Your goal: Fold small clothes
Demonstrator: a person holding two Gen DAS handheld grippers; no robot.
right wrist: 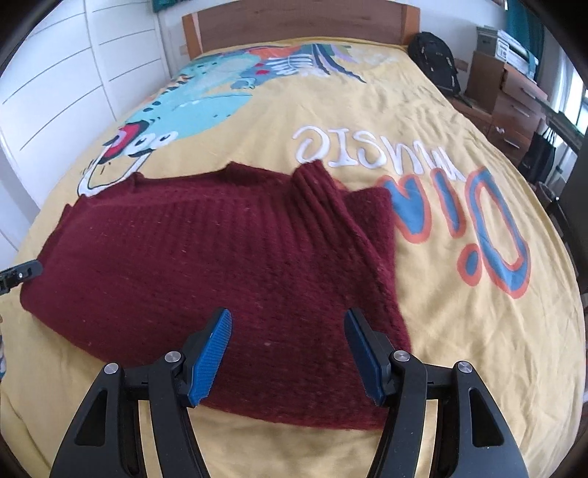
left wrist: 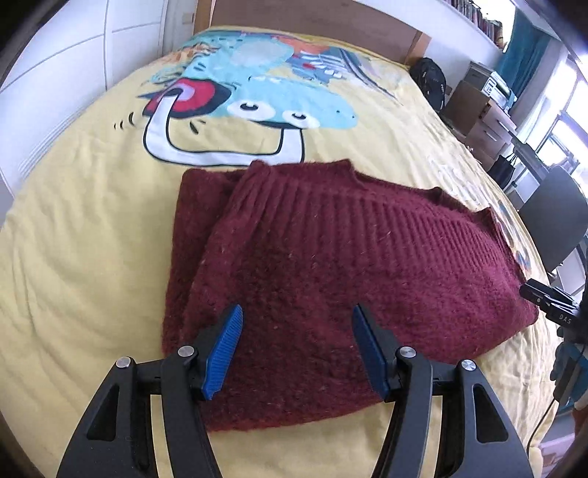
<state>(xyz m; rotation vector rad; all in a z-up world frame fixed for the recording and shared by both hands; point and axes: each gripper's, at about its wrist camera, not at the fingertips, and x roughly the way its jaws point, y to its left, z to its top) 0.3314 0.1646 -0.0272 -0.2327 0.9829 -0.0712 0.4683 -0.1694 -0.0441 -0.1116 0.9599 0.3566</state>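
Observation:
A dark red knitted sweater (left wrist: 312,264) lies folded on the yellow bedspread, with a sleeve laid across its body. My left gripper (left wrist: 297,316) is open and empty, its blue pads hovering over the sweater's near left part. The same sweater (right wrist: 205,264) fills the right wrist view. My right gripper (right wrist: 288,320) is open and empty over the sweater's near right part. The tip of the right gripper (left wrist: 547,298) shows at the right edge of the left wrist view, and the left gripper's tip (right wrist: 18,275) at the left edge of the right wrist view.
The bed (right wrist: 459,331) has a yellow cover with a cartoon print and a wooden headboard (right wrist: 294,22). White wardrobe doors (right wrist: 55,73) stand left. A black backpack (right wrist: 435,62), wooden drawers (right wrist: 514,95) and a dark chair (left wrist: 555,217) stand right of the bed.

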